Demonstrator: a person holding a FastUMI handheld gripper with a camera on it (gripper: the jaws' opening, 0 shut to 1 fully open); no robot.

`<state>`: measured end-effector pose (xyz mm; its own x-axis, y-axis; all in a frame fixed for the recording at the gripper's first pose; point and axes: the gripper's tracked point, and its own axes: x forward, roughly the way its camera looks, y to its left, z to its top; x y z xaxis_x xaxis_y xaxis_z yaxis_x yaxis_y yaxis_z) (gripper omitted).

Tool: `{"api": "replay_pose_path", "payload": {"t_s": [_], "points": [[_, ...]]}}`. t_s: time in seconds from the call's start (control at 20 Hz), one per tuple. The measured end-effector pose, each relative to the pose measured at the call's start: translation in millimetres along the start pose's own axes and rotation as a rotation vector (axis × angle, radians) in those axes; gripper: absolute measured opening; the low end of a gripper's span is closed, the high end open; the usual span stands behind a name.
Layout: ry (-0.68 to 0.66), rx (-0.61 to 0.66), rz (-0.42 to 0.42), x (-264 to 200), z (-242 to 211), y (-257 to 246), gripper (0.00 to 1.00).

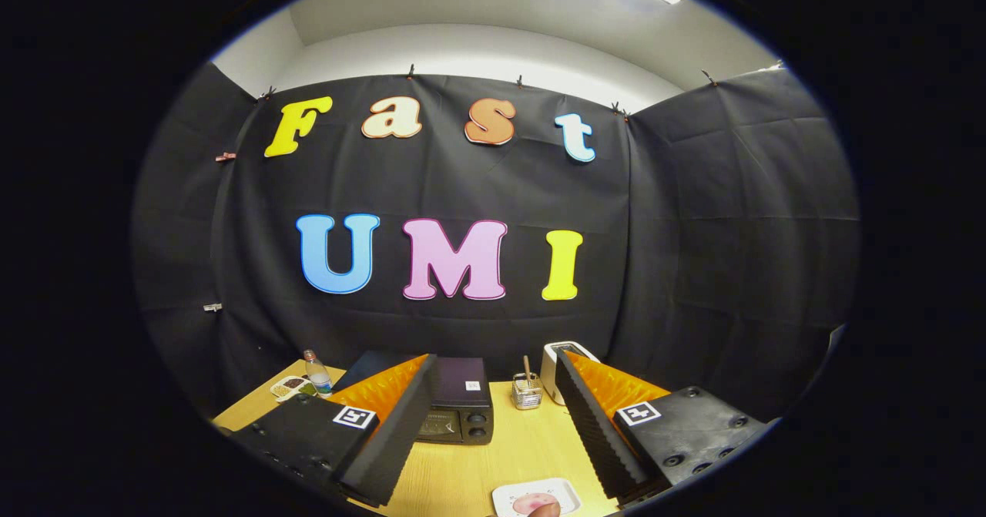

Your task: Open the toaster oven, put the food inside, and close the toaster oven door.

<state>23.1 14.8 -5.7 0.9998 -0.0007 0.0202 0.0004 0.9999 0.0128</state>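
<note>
The dark toaster oven (459, 407) stands on the wooden table (531, 448) beyond my fingers, its door shut and two knobs on its right side. The left finger (389, 440) covers its left part. My gripper (497, 471) is held high over the table and open wide, nothing between the fingers. Near the fingers' base, a white plate (537, 495) holds a pinkish piece of food (531, 504). A fingertip of a person's hand (545, 511) touches the plate's near edge.
A small wire basket (528, 392) with a stick in it sits right of the oven. Behind it stands a white toaster (561, 367). At the back left are a water bottle (316, 374) and a small dish (291, 386) of snacks.
</note>
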Motion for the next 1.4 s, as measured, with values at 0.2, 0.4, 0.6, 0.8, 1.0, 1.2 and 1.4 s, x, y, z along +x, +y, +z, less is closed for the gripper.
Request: {"api": "replay_pose_path", "payload": {"t_s": [0.2,0.4,0.6,0.8,1.0,1.2,1.4], "points": [[0.032,0.021,0.045,19,-19,39,0.98],[0.099,0.057,0.093,42,-53,83,0.98],[0.182,0.059,0.133,65,-96,124,0.98],[0.286,0.053,0.152,91,-144,154,0.98],[0.378,0.032,0.149,126,-190,171,0.98],[0.455,0.016,0.141,155,-229,184,0.98],[0.512,0.003,0.125,175,-258,192,0.99]]}}
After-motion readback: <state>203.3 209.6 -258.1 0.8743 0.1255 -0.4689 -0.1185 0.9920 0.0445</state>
